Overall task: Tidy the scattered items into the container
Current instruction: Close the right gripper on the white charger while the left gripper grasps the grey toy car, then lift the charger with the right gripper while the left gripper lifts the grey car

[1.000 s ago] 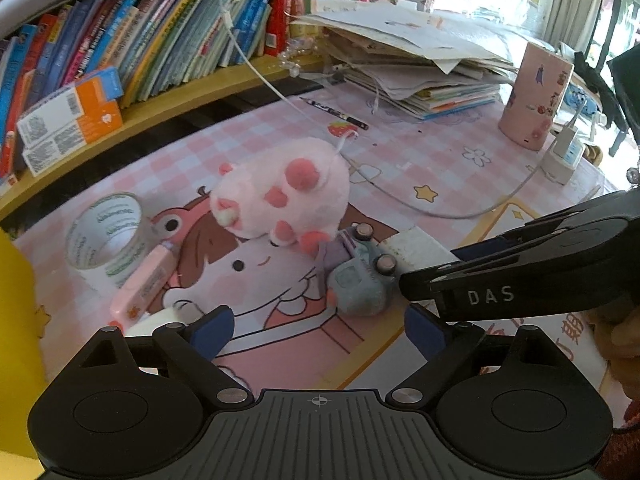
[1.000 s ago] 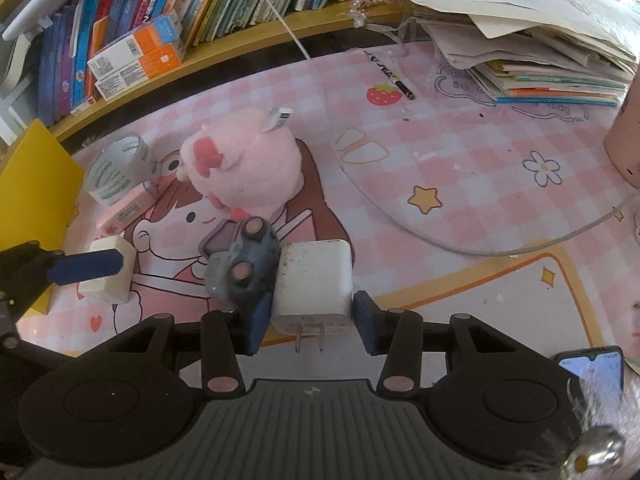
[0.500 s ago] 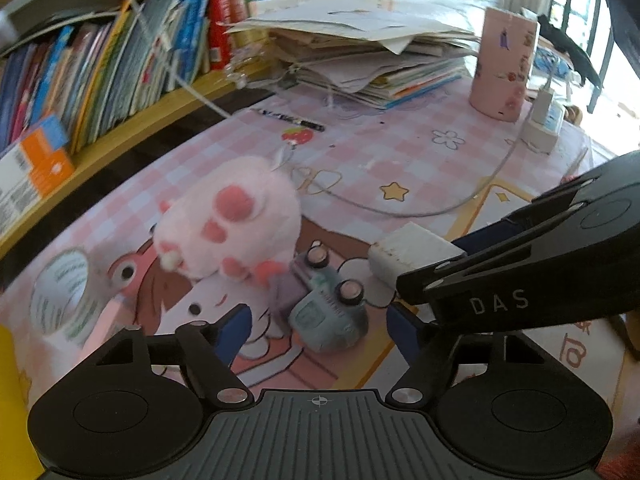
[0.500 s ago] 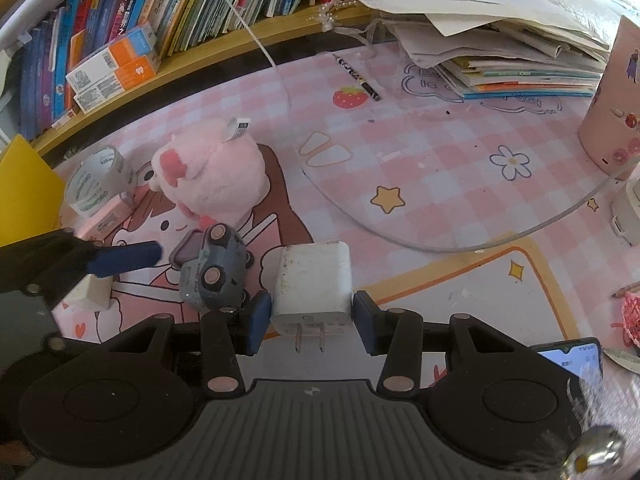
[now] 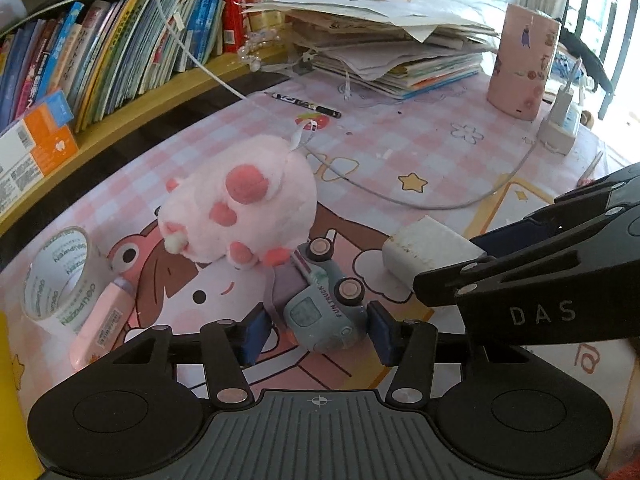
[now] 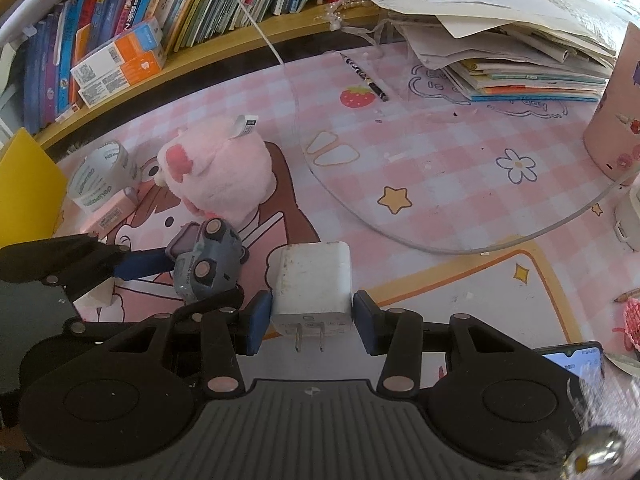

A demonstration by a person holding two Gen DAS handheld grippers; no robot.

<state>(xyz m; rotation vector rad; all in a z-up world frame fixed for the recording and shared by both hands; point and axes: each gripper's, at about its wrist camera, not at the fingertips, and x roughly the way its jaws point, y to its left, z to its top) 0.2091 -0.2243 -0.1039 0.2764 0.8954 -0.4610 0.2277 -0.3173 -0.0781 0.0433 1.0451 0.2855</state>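
Both wrist cams close, angled down; share toy truck (image 5: pixel 322 312).

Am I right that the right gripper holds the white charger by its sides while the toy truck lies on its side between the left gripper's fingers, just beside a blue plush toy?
Nearly: the plush toy is pink, not blue, as the left wrist view shows. The rest stands: the right gripper holds the white charger by its sides, and the toy truck lies on its side between the fingers of the left gripper, whose jaws have just been closing.

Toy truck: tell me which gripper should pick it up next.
Left. The left gripper already straddles the toy truck, its jaws just closing around it, pads not visibly pressing yet. The right gripper is occupied, shut on the charger.
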